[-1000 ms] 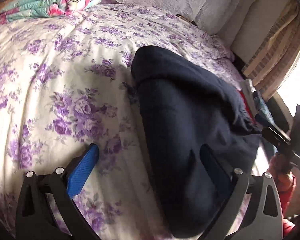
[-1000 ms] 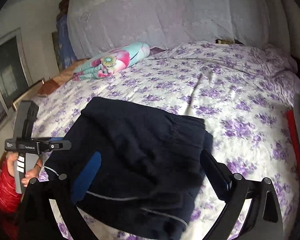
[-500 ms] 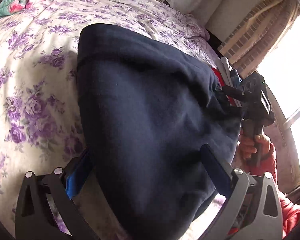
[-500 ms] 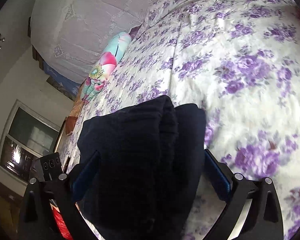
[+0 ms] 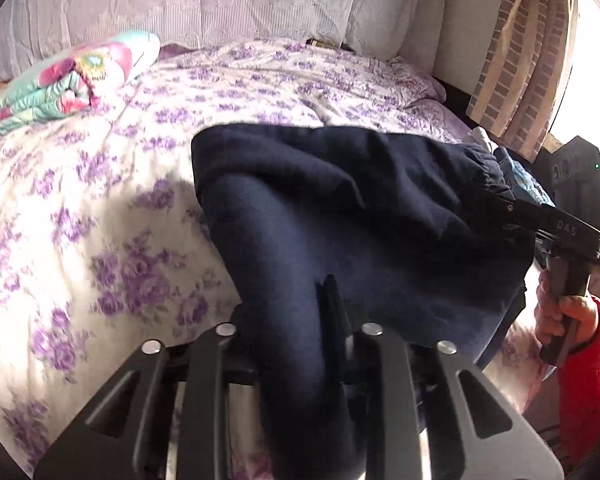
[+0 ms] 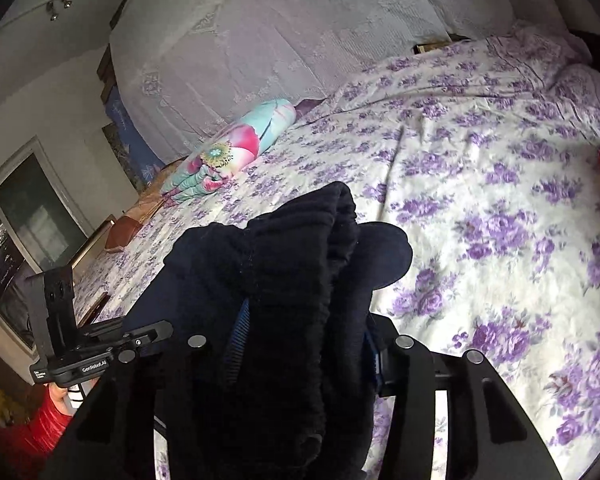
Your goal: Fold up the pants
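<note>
Both jaws just closed. Left hand-held gripper clamped on a fold of the dark pants; right hand-held gripper clamped on the thick bunched waistband end (blue pads only partly visible). Pants partly folded, lying on the floral bed, lower centre in both views, rolled blanket far off at 10 o'clock. Probably means both ends secured, ready to lift for the next fold.
</note>
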The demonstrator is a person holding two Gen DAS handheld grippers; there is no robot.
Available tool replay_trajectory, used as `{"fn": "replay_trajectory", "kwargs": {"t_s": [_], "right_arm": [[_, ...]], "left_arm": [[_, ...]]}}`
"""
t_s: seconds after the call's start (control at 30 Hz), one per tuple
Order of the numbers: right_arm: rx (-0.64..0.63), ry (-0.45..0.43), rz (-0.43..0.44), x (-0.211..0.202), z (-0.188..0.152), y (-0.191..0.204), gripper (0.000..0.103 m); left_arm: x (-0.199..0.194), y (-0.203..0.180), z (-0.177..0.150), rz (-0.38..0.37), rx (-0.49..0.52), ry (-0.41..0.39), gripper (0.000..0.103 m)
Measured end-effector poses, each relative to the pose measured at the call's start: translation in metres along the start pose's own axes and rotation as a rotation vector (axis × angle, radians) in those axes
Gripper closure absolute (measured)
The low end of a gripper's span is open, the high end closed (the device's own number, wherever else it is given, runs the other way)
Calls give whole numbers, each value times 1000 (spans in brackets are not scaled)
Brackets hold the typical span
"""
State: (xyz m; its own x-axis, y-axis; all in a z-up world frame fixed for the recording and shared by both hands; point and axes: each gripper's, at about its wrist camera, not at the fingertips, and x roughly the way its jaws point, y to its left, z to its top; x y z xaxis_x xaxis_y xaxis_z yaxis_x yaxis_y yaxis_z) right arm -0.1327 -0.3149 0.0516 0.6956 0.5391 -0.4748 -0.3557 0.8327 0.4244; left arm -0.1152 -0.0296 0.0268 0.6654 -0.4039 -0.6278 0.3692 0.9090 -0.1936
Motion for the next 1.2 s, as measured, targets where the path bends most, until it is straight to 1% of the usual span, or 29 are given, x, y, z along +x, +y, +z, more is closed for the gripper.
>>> {"fn": "replay_trajectory", "kwargs": {"t_s": [0.03, 0.1, 0.17, 0.27, 0.37, 0.43, 0.57, 0.63, 0.7, 0.73, 0.8, 0.83, 0.87, 0.9, 0.93, 0.97, 1.0, 1.03, 1.07, 1.1, 1.13, 1.17, 1.2], "right_arm": [[-17, 3, 0, -1, 8, 3, 55], [-48, 7, -11, 3, 25, 7, 55], [-58, 9, -18, 11, 44, 2, 55], [-51, 13, -26, 39, 82, -11, 55], [-60, 4, -51, 80, 137, -30, 56], [-60, -17, -72, 113, 184, -44, 56], [-50, -74, -118, 186, 272, -73, 56], [-28, -104, -137, 226, 308, -91, 56], [-2, -118, -176, 271, 332, -113, 56], [20, -110, -199, 293, 337, -127, 52], [64, -88, -297, 331, 335, -155, 48], [86, -87, -368, 346, 325, -170, 44], [102, -119, -377, 350, 310, -182, 40], [176, -119, -318, 345, 310, -193, 35], [244, -157, -252, 332, 313, -201, 34], [247, -203, -258, 320, 315, -200, 33], [211, -250, -330, 308, 316, -193, 32], [157, -281, -411, 299, 315, -183, 29], [106, -277, -447, 296, 315, -173, 26], [67, -248, -459, 299, 314, -165, 16], [20, -180, -501, 309, 313, -156, 3], [-20, -86, -565, 326, 310, -151, 4], [-47, 24, -609, 346, 309, -148, 4]], "left_arm": [[-5, 0, 7, -14, 8, -20, 85], [-8, -4, 26, -18, 26, -50, 85], [1, -4, 54, 3, 67, -68, 85], [27, 5, 99, 34, 79, -66, 85], [62, 22, 158, 72, 77, -73, 85], [92, 34, 203, 116, 93, -89, 85], [154, 64, 288, 204, 101, -158, 85], [196, 87, 330, 245, 70, -173, 85], [237, 111, 355, 267, 7, -161, 83], [259, 124, 362, 289, -22, -137, 75], [310, 150, 363, 374, -83, -75, 69], [328, 161, 354, 409, -113, -48, 63], [344, 171, 342, 429, -141, -14, 57], [349, 183, 337, 382, -201, 32, 52], [335, 192, 334, 321, -257, -20, 42], [323, 199, 328, 308, -305, -67, 30], [316, 205, 322, 336, -348, -78, 11], [309, 209, 315, 360, -386, -70, 11], [306, 212, 310, 351, -396, -60, 11], [302, 211, 305, 335, -378, -44, 11], [302, 209, 302, 346, -346, -28, 10], [302, 202, 298, 376, -300, -12, 10], [303, 191, 294, 415, -243, 6, 9]]}}
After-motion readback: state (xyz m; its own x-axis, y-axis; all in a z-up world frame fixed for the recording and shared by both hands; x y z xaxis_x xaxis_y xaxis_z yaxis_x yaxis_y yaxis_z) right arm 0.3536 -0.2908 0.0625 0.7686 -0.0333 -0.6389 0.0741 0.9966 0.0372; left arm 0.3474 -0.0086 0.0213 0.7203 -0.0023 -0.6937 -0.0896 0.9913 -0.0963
